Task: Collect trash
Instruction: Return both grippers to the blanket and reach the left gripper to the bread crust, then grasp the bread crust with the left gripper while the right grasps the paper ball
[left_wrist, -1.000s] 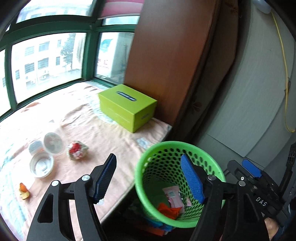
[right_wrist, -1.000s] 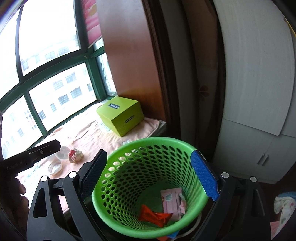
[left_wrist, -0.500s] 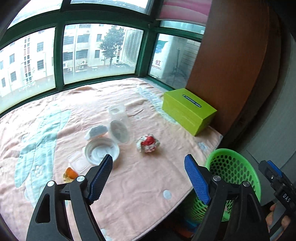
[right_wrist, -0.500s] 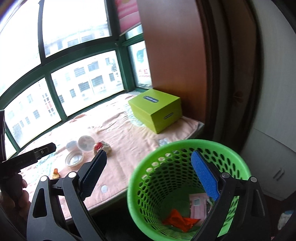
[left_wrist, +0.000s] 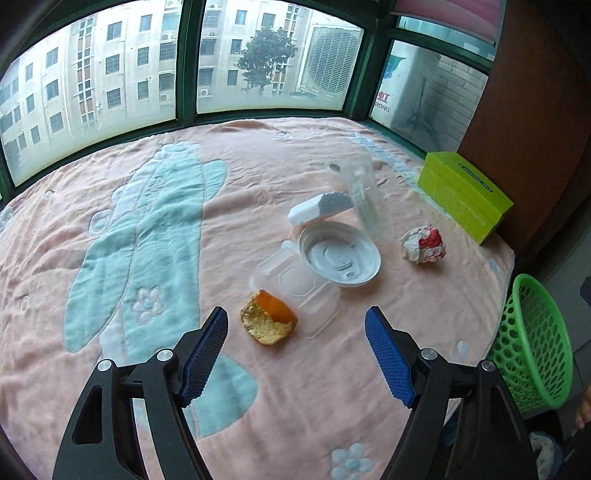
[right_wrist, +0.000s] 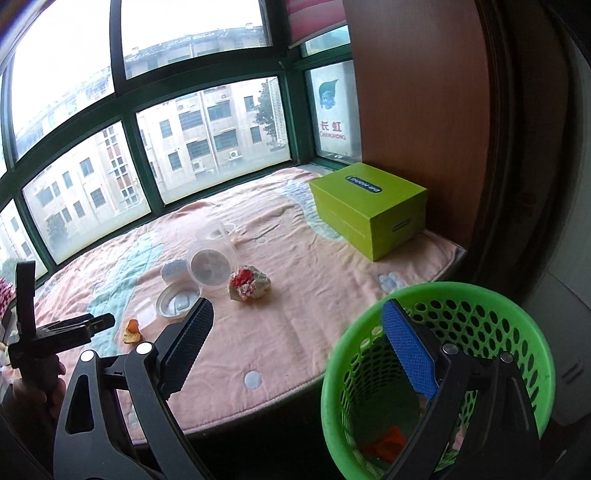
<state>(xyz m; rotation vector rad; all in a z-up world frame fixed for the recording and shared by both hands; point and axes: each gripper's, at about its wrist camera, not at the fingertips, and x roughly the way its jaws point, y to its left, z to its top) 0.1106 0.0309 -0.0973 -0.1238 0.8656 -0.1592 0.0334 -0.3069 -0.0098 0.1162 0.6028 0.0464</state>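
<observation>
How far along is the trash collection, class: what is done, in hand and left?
Done: some wrappers lie in the green basket. In hand: nothing; the left gripper, closing slightly, nears the orange peel; the right gripper is open. Left: peel, crumpled wrapper, plastic containers.

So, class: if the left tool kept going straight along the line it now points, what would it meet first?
Most likely the orange peel. It lies on the pink blanket just ahead of the left tool, between its closing but empty jaws. The clear plastic box sits right behind the peel. Depth is hard to judge here.
</observation>
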